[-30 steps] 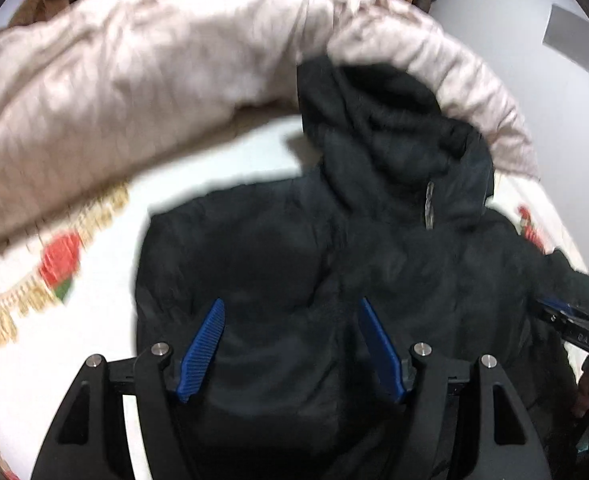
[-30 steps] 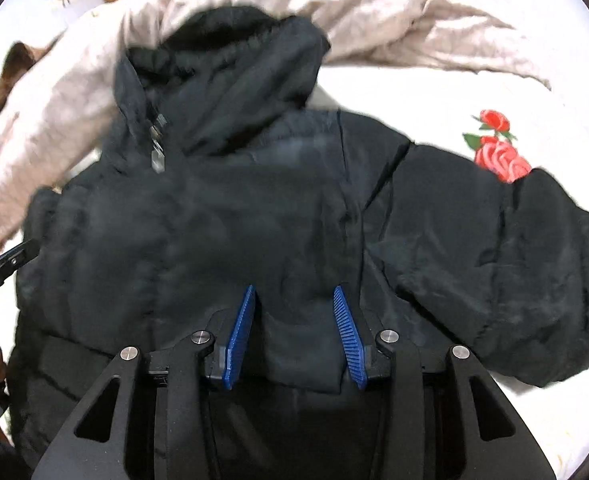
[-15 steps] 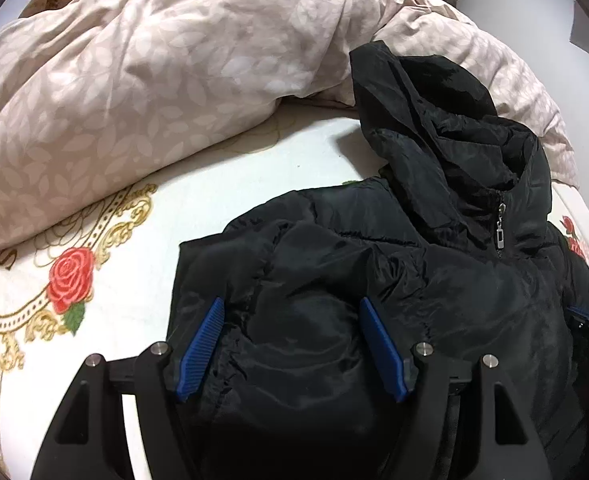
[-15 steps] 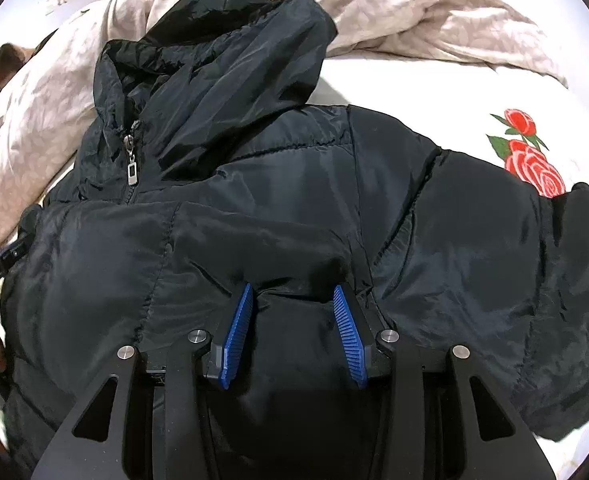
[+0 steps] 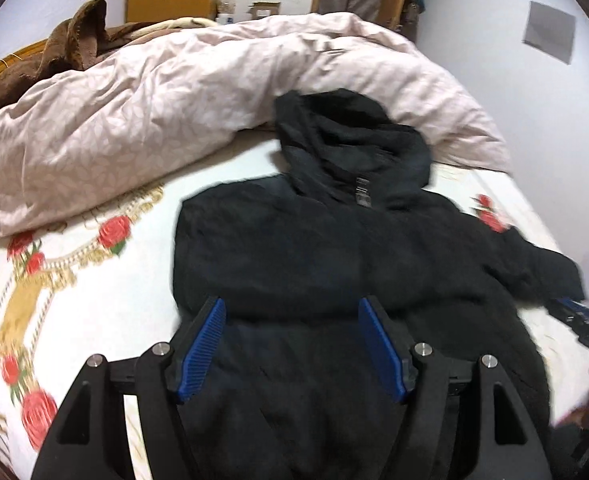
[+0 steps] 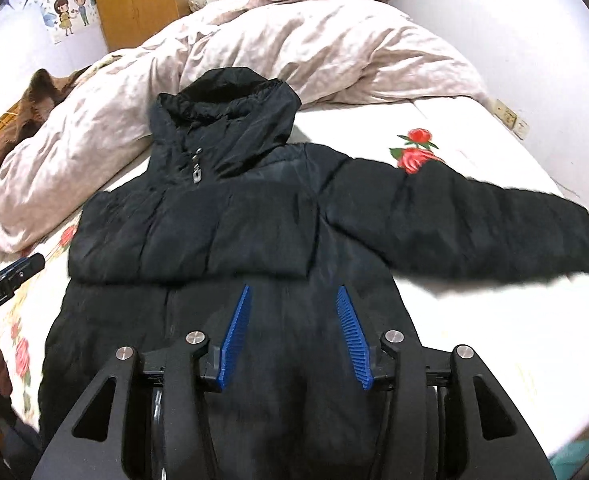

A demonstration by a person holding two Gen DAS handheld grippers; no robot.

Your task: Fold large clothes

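White rose-printed bed sheet (image 6: 474, 128) carries the black hooded puffer jacket (image 6: 230, 216), one sleeve folded across its chest; I hold left claw (image 5: 292, 344) apart and empty, right claw (image 6: 294, 332) opening, empty; slippery padding may spring that fold open.

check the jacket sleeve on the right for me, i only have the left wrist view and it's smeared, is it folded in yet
Observer: Not yet. In the right wrist view that sleeve lies stretched out sideways on the sheet, with its cuff pointing away from the body of the jacket.
Operator: ok and is the right claw holding anything
Observer: No. The right claw is over the lower front of the jacket. Its jaws are opening and no fabric is pinched between them.
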